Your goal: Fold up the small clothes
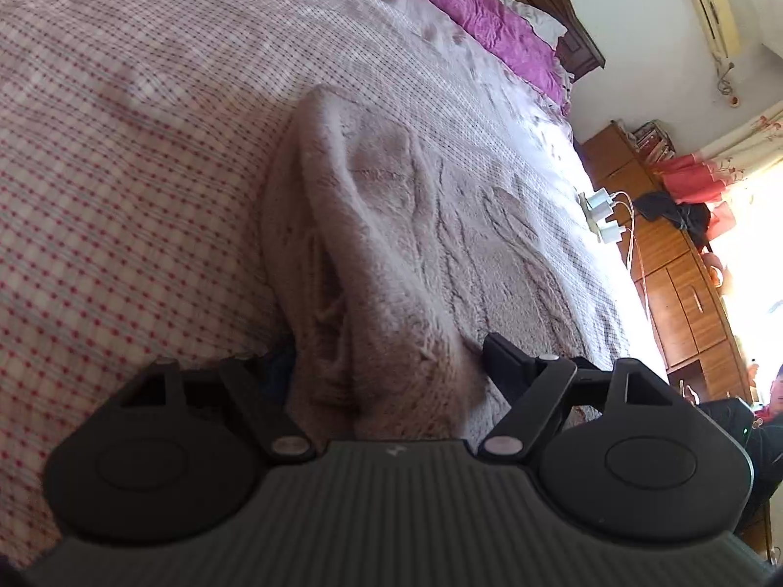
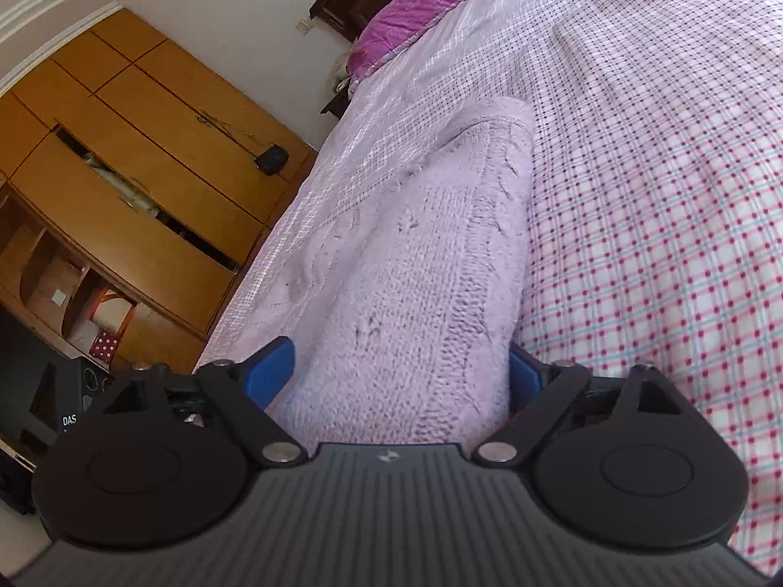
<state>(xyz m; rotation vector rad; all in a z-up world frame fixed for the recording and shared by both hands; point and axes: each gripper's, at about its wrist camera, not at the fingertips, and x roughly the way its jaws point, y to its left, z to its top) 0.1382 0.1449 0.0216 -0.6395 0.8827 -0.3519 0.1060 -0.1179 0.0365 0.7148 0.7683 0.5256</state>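
A pale pink cable-knit sweater (image 1: 416, 225) lies folded lengthwise on the checked bedsheet (image 1: 122, 171). My left gripper (image 1: 386, 357) is open and straddles the sweater's near end; a thick bunch of knit fills the gap. Its right finger (image 1: 496, 357) shows, while the left one is mostly hidden behind the fabric. In the right wrist view the same sweater (image 2: 416, 269) runs away from me along the bed's left side. My right gripper (image 2: 399, 369) is also open, with blue pads (image 2: 274, 367) on either side of the sweater's other end.
A purple pillow (image 1: 489, 19) lies at the wooden headboard (image 1: 563, 5). White chargers with cables (image 1: 604, 215) sit at the bed edge beside wooden cabinets (image 1: 685, 293). A person (image 1: 773, 401) is at the far right. A wooden wardrobe (image 2: 147, 156) stands past the bed.
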